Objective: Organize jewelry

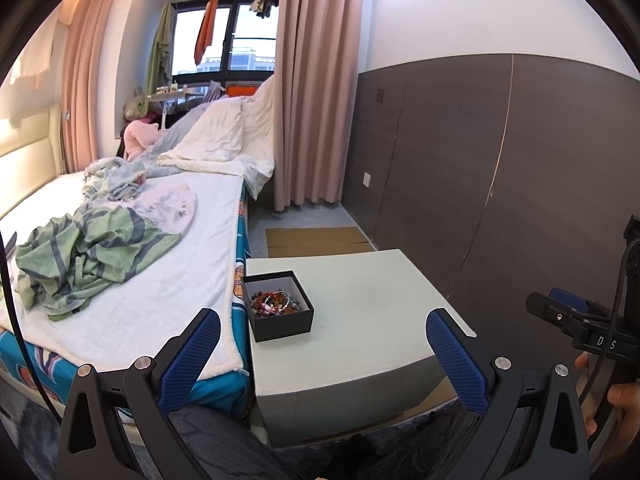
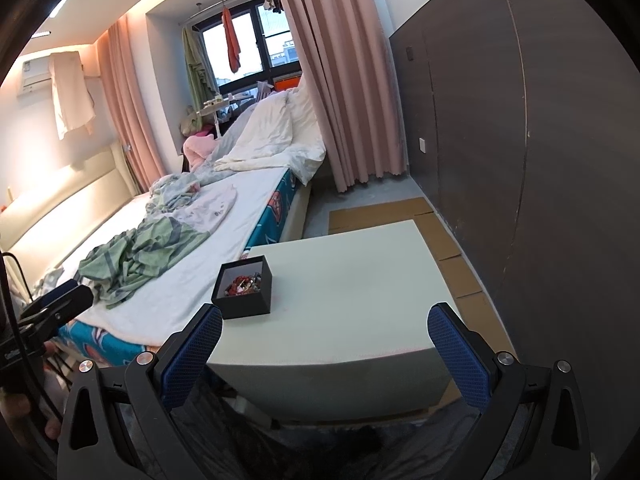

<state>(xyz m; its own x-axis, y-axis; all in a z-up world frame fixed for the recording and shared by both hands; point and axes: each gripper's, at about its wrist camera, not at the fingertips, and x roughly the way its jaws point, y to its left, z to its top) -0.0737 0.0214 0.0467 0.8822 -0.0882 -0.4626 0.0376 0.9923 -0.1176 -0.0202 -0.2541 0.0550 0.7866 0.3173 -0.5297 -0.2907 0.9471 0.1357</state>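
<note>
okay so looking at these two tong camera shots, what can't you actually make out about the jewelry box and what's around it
- Jewelry, both views: a tangled heap, too small to count or sort pieces.
- Black box, right wrist view: its near wall hides the lower layer.
- Table, both views: base cut off behind the tongs' frames.
- Box lid: none visible in either view.
- Left tongs and right tongs: open, nothing between them.

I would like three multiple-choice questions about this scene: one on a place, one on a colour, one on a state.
1. Where does the jewelry box stand?
A. on the bed
B. on the white table, near its bed-side edge
C. on the floor

2. What colour is the box outside?
A. black
B. pink
C. green

3. How is the left claw?
A. shut on a bracelet
B. shut, empty
C. open, empty

Answers: 1 B, it sits on the table beside the bed; 2 A, its walls are black; 3 C, its blue pads stand wide apart.
</note>
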